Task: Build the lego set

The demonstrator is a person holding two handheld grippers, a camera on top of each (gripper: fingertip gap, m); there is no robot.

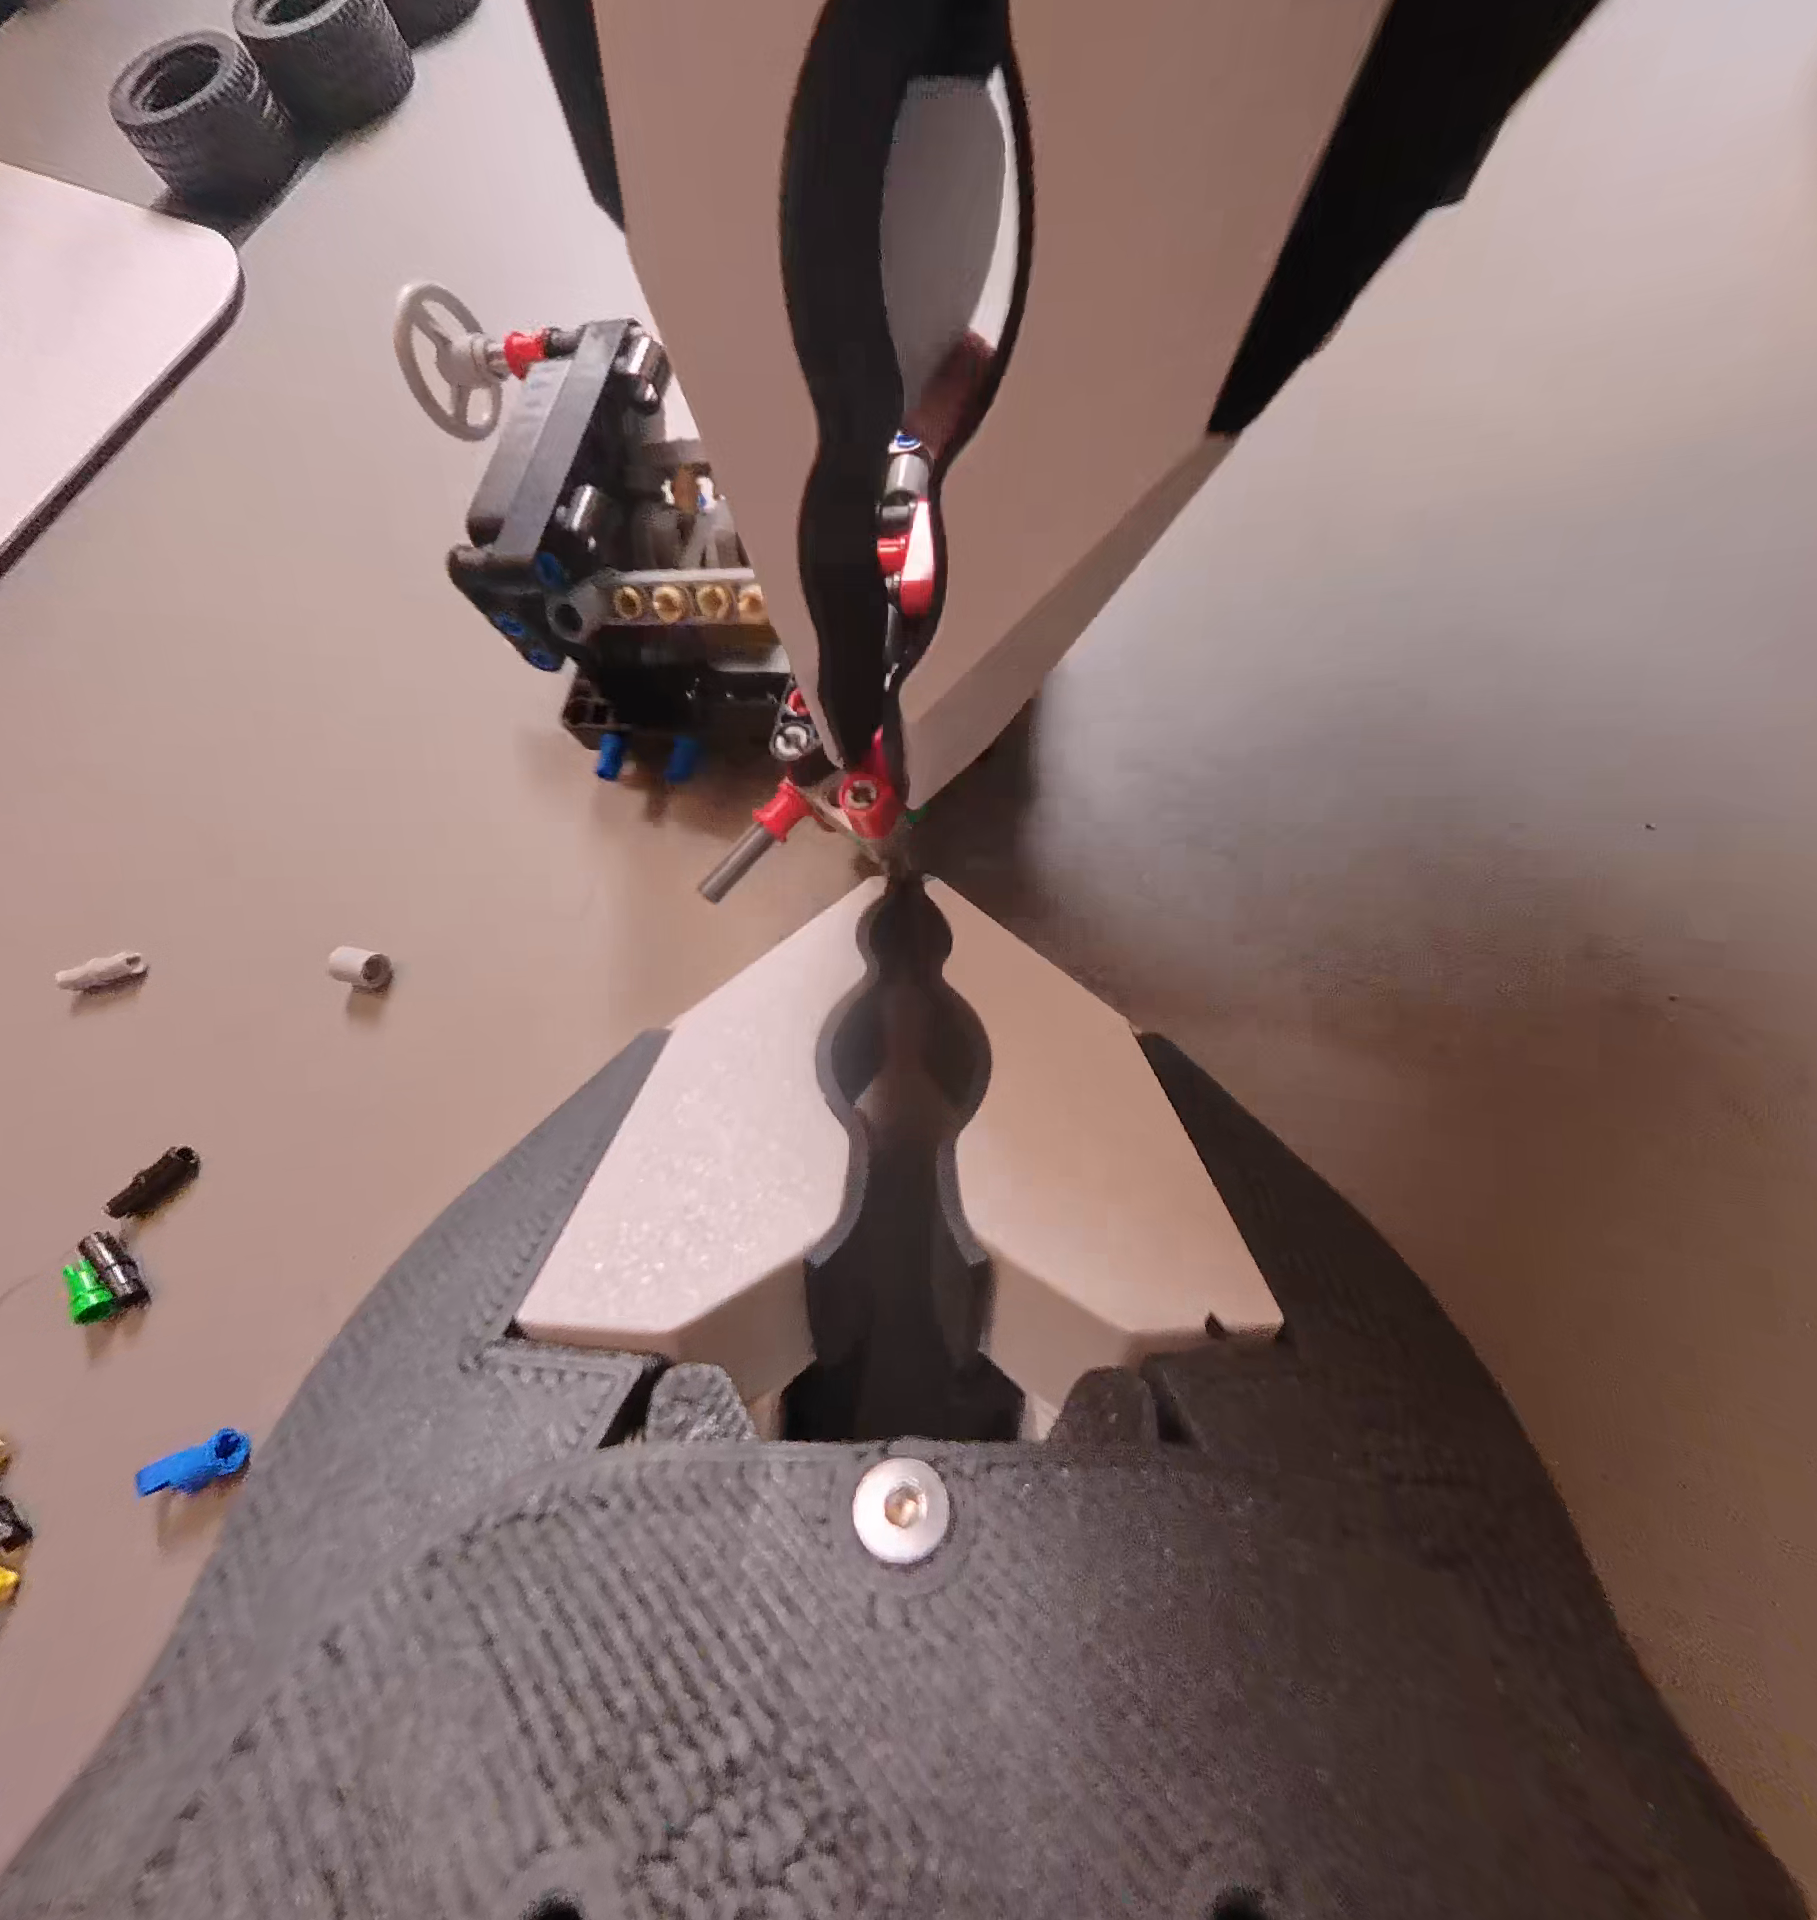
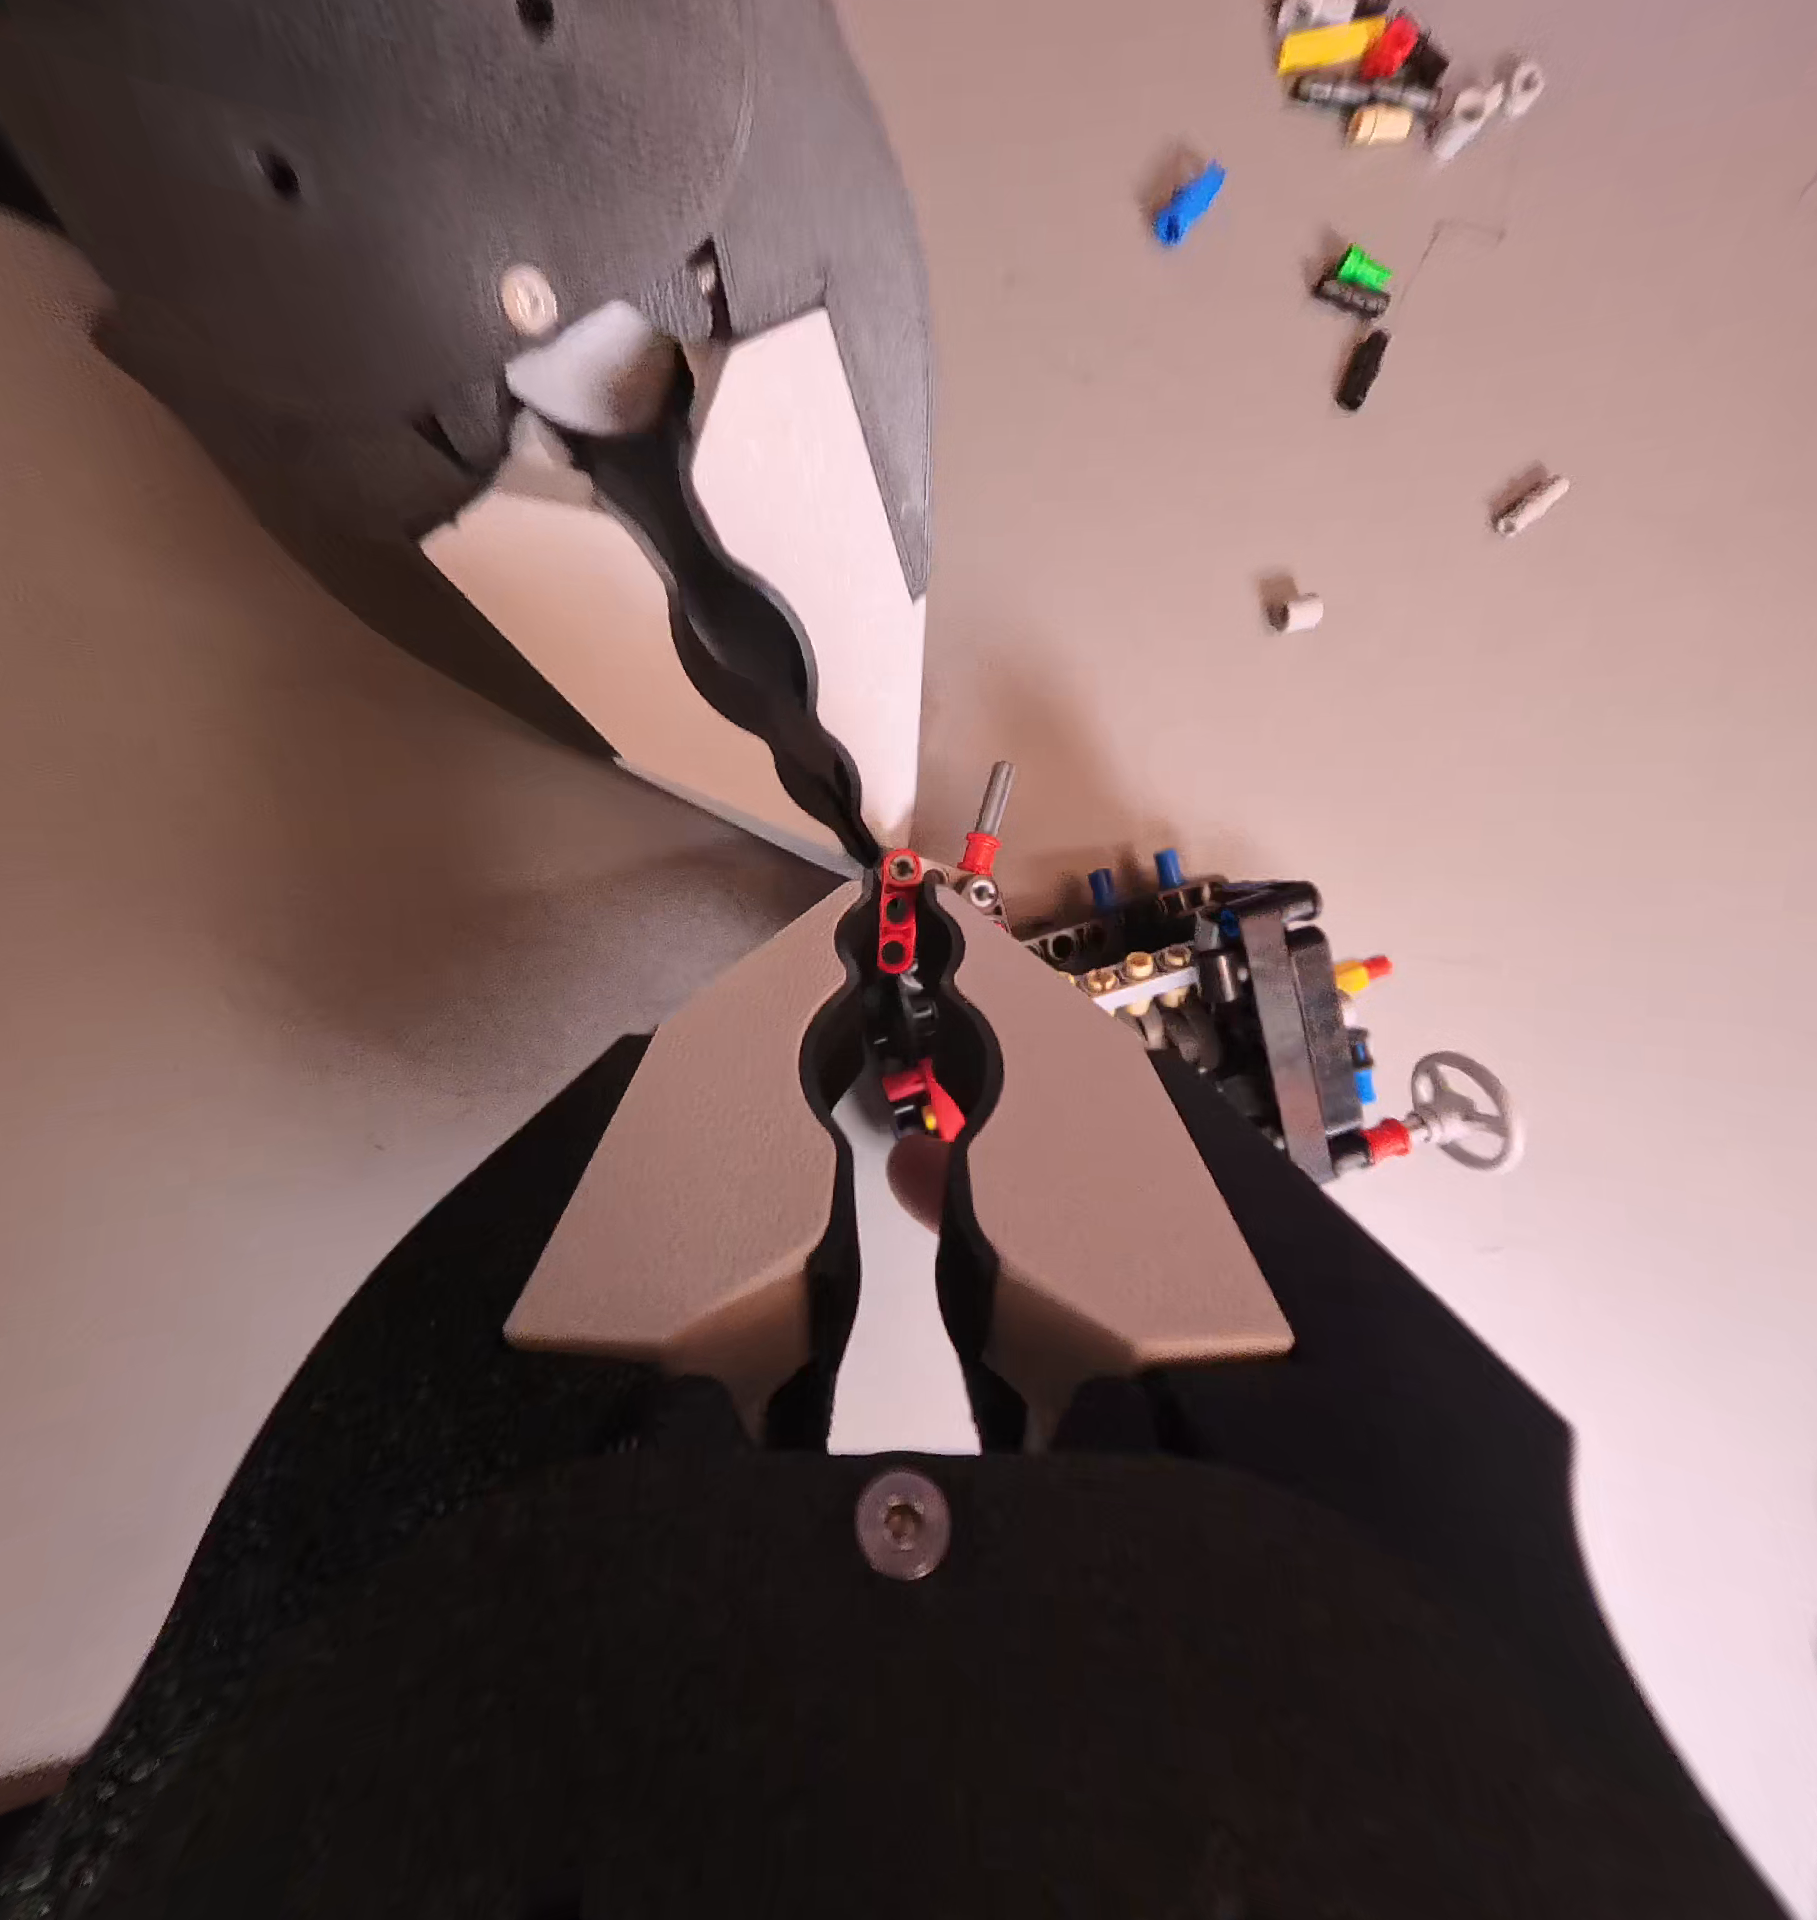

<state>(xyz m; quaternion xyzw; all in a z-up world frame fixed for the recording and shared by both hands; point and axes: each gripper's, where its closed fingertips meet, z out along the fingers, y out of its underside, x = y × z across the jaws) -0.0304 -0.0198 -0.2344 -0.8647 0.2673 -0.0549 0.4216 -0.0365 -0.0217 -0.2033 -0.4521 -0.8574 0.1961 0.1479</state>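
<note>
On a plain tan tabletop (image 1: 1403, 935), both tongs meet tip to tip: the right tongs (image 2: 899, 883) clamp a red-and-black lego assembly (image 2: 899, 925), the left tongs (image 1: 899, 883) pinched narrow at its end, beside the black chassis (image 1: 613, 561), tyres (image 1: 208, 114) and scattered pins (image 1: 104, 1278).

Your left gripper (image 1: 902, 883) and right gripper (image 2: 876, 883) meet tip to tip above the table (image 1: 1403, 935); the assembly (image 1: 613, 561) sits beside them, loose pieces (image 1: 114, 1268) farther off.
</note>
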